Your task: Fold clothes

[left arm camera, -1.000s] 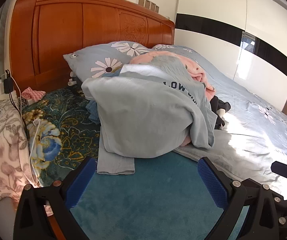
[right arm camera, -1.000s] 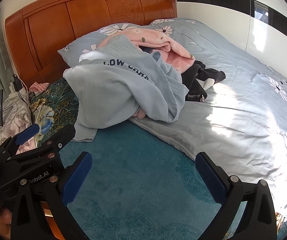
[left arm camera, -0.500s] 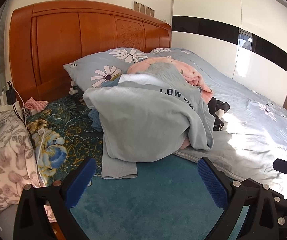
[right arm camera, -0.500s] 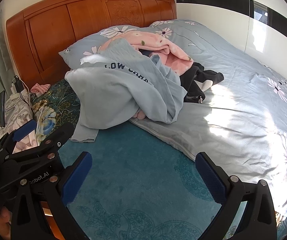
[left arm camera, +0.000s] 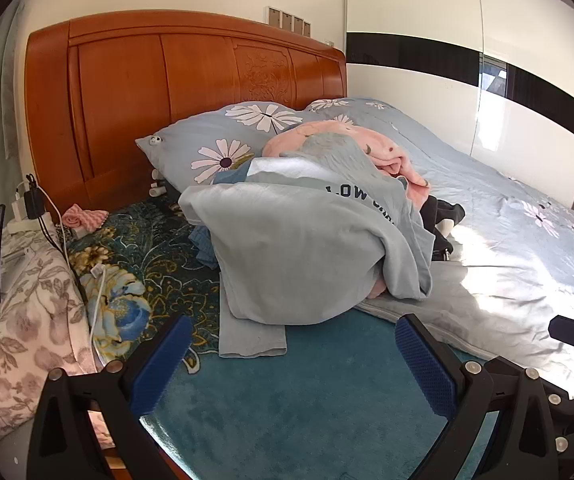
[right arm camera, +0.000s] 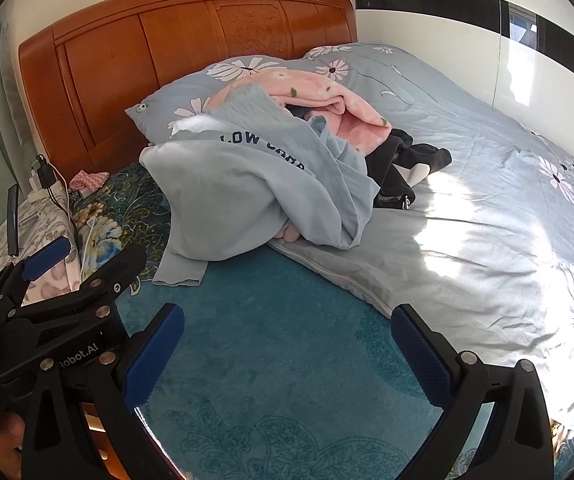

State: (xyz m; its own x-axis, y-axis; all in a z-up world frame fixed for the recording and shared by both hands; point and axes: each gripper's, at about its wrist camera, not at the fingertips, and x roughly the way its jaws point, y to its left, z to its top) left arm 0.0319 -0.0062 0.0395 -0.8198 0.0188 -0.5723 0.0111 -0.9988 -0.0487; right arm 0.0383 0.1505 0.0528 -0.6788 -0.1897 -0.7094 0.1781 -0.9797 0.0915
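We hold both tools low over the teal blanket [right arm camera: 271, 360], side by side, facing the clothes pile. Left gripper [left arm camera: 287, 364] has its jaws spread wide, nothing between the blue pads [left arm camera: 423, 364]. Right gripper [right arm camera: 287, 356] is the same: wide, empty. In the right wrist view the left gripper shows off to the side, also parted.

The task's thing, a pale blue-grey sweatshirt [left arm camera: 299, 248] with dark lettering, sits heaped ahead of us, well apart from both grippers. It drapes over a mound of other stuff, so it domes up rather than lying flat. One sleeve or hem [left arm camera: 251, 336] hangs down onto the teal blanket, the nearest bit to us. A pink blanket [right arm camera: 315, 100] is bundled behind it against the daisy pillow [left arm camera: 223, 140], and a black garment [right arm camera: 403, 164] lies just beside it on the grey-blue duvet [right arm camera: 487, 208].

We judge folding not started: the sweatshirt is crumpled and nothing is gripped. The clear teal patch in front looks like the working area, probably why we hover here. Likely next: reach in, pinch the cloth, drag it onto the flat. Risk: snagging the pink blanket underneath. Headboard [left arm camera: 167, 100] and charger cables [left arm camera: 35, 204] are irrelevant.
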